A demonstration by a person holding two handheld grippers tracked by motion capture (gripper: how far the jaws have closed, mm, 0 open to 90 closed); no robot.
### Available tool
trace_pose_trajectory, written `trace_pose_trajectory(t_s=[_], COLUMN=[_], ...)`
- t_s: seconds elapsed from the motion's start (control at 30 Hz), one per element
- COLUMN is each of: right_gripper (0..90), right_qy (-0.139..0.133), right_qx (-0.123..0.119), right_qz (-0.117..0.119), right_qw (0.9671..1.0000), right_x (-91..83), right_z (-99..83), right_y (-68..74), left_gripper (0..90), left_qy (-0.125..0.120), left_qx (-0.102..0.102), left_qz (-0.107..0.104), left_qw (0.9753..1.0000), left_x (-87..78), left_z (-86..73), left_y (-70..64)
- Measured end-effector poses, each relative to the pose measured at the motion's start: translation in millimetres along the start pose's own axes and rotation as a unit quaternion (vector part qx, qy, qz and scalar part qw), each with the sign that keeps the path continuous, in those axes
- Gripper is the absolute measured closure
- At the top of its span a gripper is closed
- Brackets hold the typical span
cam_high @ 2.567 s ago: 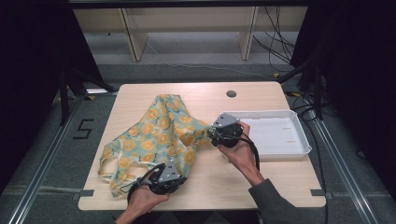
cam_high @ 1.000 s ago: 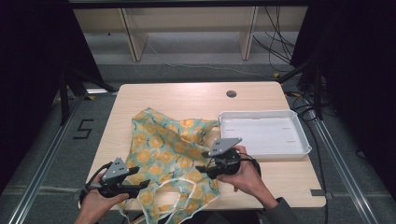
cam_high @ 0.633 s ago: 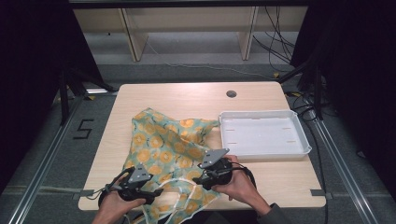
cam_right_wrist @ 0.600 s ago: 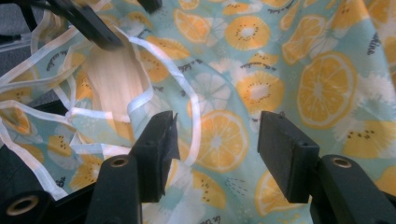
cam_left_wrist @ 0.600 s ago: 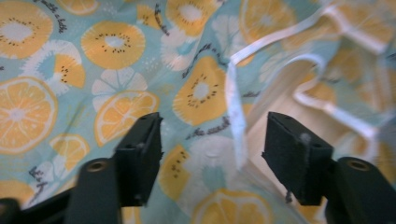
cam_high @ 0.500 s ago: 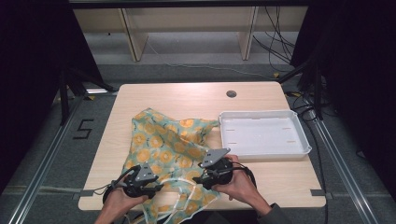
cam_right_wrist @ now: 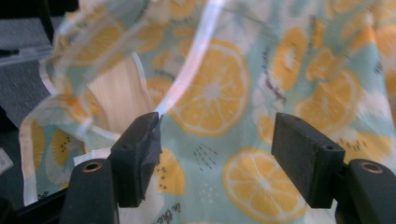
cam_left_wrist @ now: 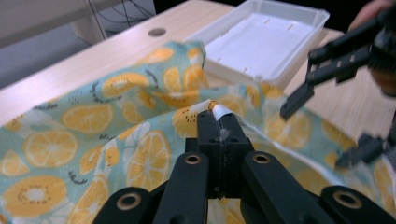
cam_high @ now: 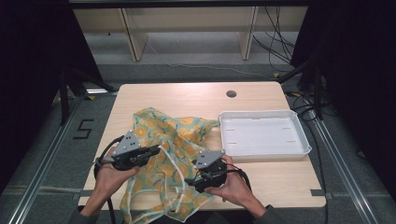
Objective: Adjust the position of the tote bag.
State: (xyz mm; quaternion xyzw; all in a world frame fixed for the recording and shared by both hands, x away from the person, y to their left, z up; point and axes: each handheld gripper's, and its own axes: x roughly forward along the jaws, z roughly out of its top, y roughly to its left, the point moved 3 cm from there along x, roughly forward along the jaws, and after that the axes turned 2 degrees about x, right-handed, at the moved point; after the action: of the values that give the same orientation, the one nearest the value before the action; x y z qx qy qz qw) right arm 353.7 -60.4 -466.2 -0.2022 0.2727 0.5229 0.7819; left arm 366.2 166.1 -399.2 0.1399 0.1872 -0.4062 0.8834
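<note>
the tabletop [cam_high: 187, 95] carries a lemon-print cloth [cam_high: 163, 158] that has slid toward the person since a second ago, near edge over the front lip, far corner just beside the white tray [cam_high: 264, 135]. the left gripper [cam_high: 156, 149] has come in from the left edge onto the cloth's middle, jaws clamped together on a white hem [cam_left_wrist: 223, 112]. the right gripper [cam_right_wrist: 215, 140] hangs over the print with jaws wide apart, so the second grasp looks still to come.

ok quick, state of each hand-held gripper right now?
Left hand-held gripper: shut on the white edge of the lemon-print cloth.
Right hand-held gripper: open, over the cloth, holding nothing.
</note>
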Motion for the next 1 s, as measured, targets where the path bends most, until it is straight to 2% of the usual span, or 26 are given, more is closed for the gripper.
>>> trace_pose_trajectory(t_s=[0.03,0.07,0.1,0.13,0.17,0.2,0.23,0.27,0.3,0.33,0.37,0.43,0.5,0.53,0.57,0.6,0.63,0.67,0.7,0.73,0.77,0.8,0.83,0.9,0.93,1.0], right_gripper=[33.0,32.8,32.4,32.4,42.1,50.6,58.3,71.8,79.5,87.8,87.8,90.0,90.0,90.0,90.0,90.0,90.0,90.0,90.0,90.0,90.0,90.0,90.0,90.0,90.0,90.0], right_qy=[-0.013,-0.017,-0.014,-0.014,-0.014,-0.003,0.0,0.0,0.003,0.001,0.001,-0.016,-0.024,-0.024,-0.031,-0.031,-0.044,-0.044,-0.055,-0.055,-0.063,-0.063,-0.07,-0.077,-0.077,-0.077], right_qx=[-0.012,-0.015,-0.018,-0.018,-0.023,-0.023,-0.015,-0.033,-0.013,-0.015,-0.015,-0.009,-0.02,-0.02,-0.013,-0.013,-0.006,-0.006,-0.005,-0.005,-0.004,-0.004,0.004,0.002,0.002,0.005], right_qz=[0.007,0.006,0.007,0.007,0.009,0.004,-0.011,-0.008,-0.009,-0.013,-0.013,-0.027,-0.047,-0.047,-0.058,-0.058,-0.076,-0.076,-0.097,-0.097,-0.109,-0.109,-0.117,-0.132,-0.132,-0.141], right_qw=[0.9998,0.9997,0.9997,0.9997,0.9996,0.9997,0.9998,0.9994,0.9999,0.9998,0.9998,0.9995,0.9984,0.9984,0.9977,0.9977,0.9961,0.9961,0.9937,0.9937,0.992,0.992,0.9907,0.9883,0.9883,0.9871], right_x=[2.4,4.6,11.6,11.6,21.1,27.1,31.7,36.3,38.0,38.9,38.9,35.7,28.8,28.8,21.1,21.1,11.9,11.9,3.4,3.4,-4.3,-4.3,-7.6,-14.3,-14.3,-16.7], right_z=[4.6,7.8,13.8,13.8,17.8,18.7,19.4,20.7,20.0,20.3,20.3,22.7,26.7,26.7,30.4,30.4,34.2,34.2,37.9,37.9,42.0,42.0,43.7,47.8,47.8,49.2], right_y=[0.8,1.1,-0.8,-0.8,-4.1,-6.8,-10.0,-16.6,-17.8,-21.7,-21.7,-34.3,-42.1,-42.1,-48.4,-48.4,-56.0,-56.0,-66.0,-66.0,-75.6,-75.6,-79.4,-91.3,-91.3,-96.7], left_gripper=[89.3,89.3,89.3,89.3,89.3,89.3,89.3,89.2,89.1,89.0,89.0,88.9,88.5,88.5,87.1,87.1,85.6,85.2,84.5,84.5,83.3,82.6,82.6,80.6,80.6,73.7], left_qy=[-0.005,-0.011,-0.019,-0.019,-0.029,-0.029,-0.033,-0.031,-0.028,-0.033,-0.033,-0.04,-0.042,-0.04,-0.037,-0.027,-0.002,-0.002,-0.002,-0.001,0.013,0.013,0.016,0.021,0.022,0.021], left_qx=[-0.001,0.001,0.003,0.003,-0.001,-0.001,-0.002,0.001,0.003,-0.003,-0.003,-0.014,-0.021,-0.023,-0.017,0.0,0.024,0.024,0.017,0.009,0.015,0.015,0.012,0.011,0.012,0.019], left_qz=[-0.004,-0.007,-0.015,-0.015,-0.025,-0.025,-0.031,-0.031,-0.029,-0.029,-0.029,-0.029,-0.027,-0.024,-0.014,0.008,0.04,0.04,0.03,0.024,0.023,0.023,0.018,0.012,0.008,0.003], left_qw=[1.0,0.9999,0.9997,0.9997,0.9993,0.9993,0.999,0.999,0.9992,0.9991,0.9991,0.9987,0.9985,0.9987,0.9991,0.9996,0.9989,0.9989,0.9994,0.9997,0.9995,0.9995,0.9996,0.9996,0.9997,0.9996], left_x=[0.5,0.8,0.5,0.5,0.3,0.3,-0.4,-1.2,-2.3,-3.6,-3.6,-5.2,-6.5,-6.9,-7.1,-7.7,-7.5,-7.5,-6.2,-4.0,0.0,0.0,2.5,6.4,8.2,10.7], left_z=[4.4,8.4,14.9,14.9,19.1,19.1,20.6,20.3,19.7,18.4,18.4,16.3,13.2,11.6,10.0,8.1,2.5,2.5,-0.3,-3.3,-8.6,-8.6,-11.3,-15.3,-16.6,-17.9], left_y=[-0.4,-1.1,-3.3,-3.3,-4.7,-4.7,-5.1,-4.9,-4.2,-2.1,-2.1,2.4,7.9,10.0,12.1,14.7,20.5,20.5,21.8,23.1,26.8,26.8,27.0,27.1,26.2,24.6])
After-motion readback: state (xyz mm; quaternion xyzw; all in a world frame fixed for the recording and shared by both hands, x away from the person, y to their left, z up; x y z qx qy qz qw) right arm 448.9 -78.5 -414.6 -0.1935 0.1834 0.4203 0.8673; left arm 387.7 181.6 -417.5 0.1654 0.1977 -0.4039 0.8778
